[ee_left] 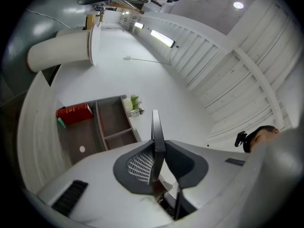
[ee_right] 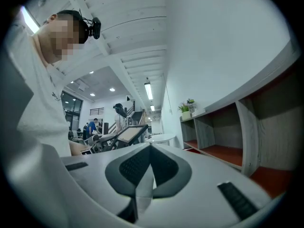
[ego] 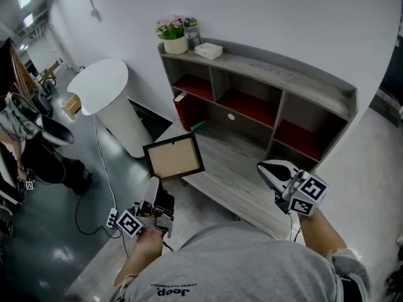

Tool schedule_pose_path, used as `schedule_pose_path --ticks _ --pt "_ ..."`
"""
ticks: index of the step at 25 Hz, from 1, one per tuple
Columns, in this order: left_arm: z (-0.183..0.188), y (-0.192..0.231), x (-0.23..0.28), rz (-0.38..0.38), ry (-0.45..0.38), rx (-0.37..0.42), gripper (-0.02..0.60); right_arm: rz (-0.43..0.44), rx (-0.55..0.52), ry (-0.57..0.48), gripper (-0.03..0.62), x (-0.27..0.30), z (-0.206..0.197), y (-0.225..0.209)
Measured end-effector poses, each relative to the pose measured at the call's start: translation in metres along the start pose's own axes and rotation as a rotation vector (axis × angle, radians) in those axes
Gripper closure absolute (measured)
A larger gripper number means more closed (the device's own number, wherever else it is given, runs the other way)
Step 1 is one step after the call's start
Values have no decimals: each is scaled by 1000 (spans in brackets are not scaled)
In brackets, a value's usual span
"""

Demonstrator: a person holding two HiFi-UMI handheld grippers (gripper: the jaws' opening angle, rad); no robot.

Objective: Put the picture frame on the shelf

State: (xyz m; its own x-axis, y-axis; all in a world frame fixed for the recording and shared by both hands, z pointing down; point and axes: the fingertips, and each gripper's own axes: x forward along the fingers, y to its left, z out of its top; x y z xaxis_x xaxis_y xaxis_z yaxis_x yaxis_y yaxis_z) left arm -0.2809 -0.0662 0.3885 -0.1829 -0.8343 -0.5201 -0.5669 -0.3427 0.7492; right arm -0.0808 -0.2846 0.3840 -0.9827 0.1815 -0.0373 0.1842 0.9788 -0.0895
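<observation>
Item one, your left gripper [ego: 157, 185], low at left in the head view, marker cube [ego: 128, 223] toward you: its jaws are clenched on the picture frame [ego: 173, 156], gripping the lower edge. The frame stands up out of the jaws, its tan panel and dark border facing you, slightly tilted. In the left gripper view the frame [ee_left: 156, 127] shows edge-on, a thin dark slat rising between the two pads, and the left gripper [ee_left: 158, 148] presses it from both sides. Item two, your right gripper [ego: 263, 168], low at right, well apart from the frame: in the right gripper view the right gripper [ee_right: 149, 148] has its jaws brought together at the tips with nothing between them. Item three, the shelf [ego: 302, 80], grey wood with red inner floors, beyond both grippers. The frame hangs in the air off the left end of its low front board, not resting on any surface of it. Item four, a red book [ego: 182, 109] upright in the lower left bay, with a small green object [ego: 198, 126] just beside it. Item five, on the shelf top at the far left, a potted plant [ego: 173, 36] and a white box [ego: 208, 50] close together. Item six, a round white table [ego: 101, 87] left of the shelf.
</observation>
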Motion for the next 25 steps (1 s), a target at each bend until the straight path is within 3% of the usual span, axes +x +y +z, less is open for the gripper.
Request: schedule_pose_path --ticks 12,19,25 --pt "-5 42 57 44 -16 14 497 43 21 31 585 15 -19 -56" --pt "26 90 82 35 -19 -27 497 48 -9 77 585 62 -28 -64" --pt "72 161 119 27 15 -95 497 -11 8 108 585 132 -44 -91"
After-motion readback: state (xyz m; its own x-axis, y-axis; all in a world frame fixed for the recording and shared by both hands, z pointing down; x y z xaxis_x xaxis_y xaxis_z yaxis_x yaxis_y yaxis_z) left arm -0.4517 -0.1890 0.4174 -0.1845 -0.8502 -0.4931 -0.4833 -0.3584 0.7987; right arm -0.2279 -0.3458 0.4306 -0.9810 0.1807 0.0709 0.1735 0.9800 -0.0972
